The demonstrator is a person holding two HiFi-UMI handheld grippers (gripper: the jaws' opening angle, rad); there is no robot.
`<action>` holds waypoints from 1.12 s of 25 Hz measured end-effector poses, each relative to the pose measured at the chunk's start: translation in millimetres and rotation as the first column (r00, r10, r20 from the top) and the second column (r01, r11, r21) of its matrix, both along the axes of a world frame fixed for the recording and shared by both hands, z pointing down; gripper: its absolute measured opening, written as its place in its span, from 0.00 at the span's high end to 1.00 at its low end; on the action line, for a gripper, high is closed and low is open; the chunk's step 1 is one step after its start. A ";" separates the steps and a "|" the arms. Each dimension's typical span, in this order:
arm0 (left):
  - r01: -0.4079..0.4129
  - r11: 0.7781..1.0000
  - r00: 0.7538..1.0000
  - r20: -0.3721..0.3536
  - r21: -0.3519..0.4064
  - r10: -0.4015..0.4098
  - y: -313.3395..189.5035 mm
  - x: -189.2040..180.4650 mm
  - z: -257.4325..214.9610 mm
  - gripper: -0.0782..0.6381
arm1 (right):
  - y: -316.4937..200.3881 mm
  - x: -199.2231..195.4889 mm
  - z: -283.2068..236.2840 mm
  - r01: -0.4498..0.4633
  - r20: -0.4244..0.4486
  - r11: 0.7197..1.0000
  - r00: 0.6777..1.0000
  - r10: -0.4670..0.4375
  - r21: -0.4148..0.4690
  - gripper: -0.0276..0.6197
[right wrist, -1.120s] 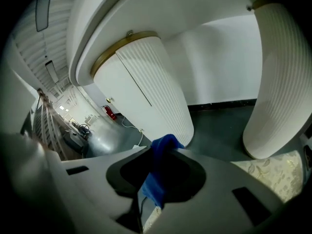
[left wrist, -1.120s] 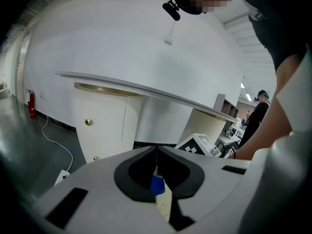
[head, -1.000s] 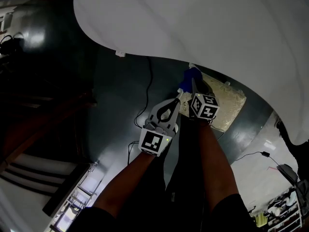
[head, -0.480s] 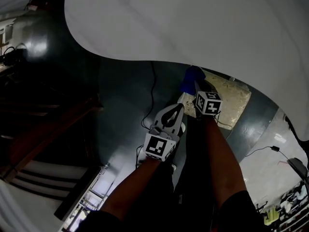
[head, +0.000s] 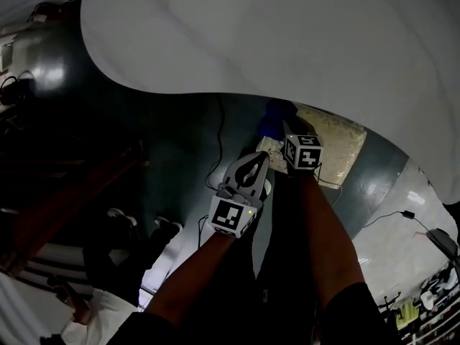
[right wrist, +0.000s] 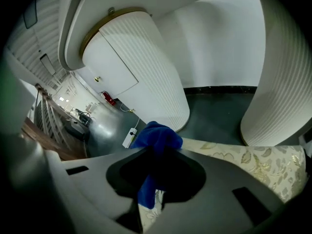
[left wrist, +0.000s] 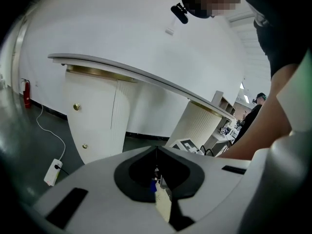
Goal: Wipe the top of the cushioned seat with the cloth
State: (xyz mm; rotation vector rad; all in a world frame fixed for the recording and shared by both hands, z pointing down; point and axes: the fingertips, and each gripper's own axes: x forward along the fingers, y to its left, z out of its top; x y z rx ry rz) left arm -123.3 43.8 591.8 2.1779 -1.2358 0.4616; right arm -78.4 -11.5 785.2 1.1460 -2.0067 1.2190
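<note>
**Head view.** The cushioned seat [head: 334,146], covered in pale floral fabric, lies under the overhang of a white curved counter [head: 287,42]. The blue cloth [head: 274,115] sits at the seat's far left corner, carried by the right gripper [head: 287,134]. The left gripper [head: 257,160] hangs just beside the seat's left edge, off the cushion. Compared with half a second ago, cloth and right gripper have barely shifted along that edge, so the stroke is probably only starting and most of the top is still unwiped. A bystander [head: 108,264] now appears on the floor well left of the seat.

**Left gripper view.** The left gripper [left wrist: 157,152] has its jaws closed together with nothing held. Only slivers of blue and of seat fabric show through the slit. The counter [left wrist: 146,77] stands behind the seat, and a power strip [left wrist: 52,172] lies on the floor to its left.

**Right gripper view.** The right gripper [right wrist: 158,152] is clamped tight on the cloth [right wrist: 156,135]. One bunch bulges past the tips and a tail hangs below. The seat [right wrist: 253,162] stretches away to the right, apparently untouched.
</note>
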 end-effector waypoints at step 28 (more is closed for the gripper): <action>-0.114 0.991 0.993 -0.025 -0.067 0.112 -0.5 72.8 15.1 0.87 | 15.2 103.8 5.9 -0.112 -0.116 0.993 0.987 0.109 -0.023 0.83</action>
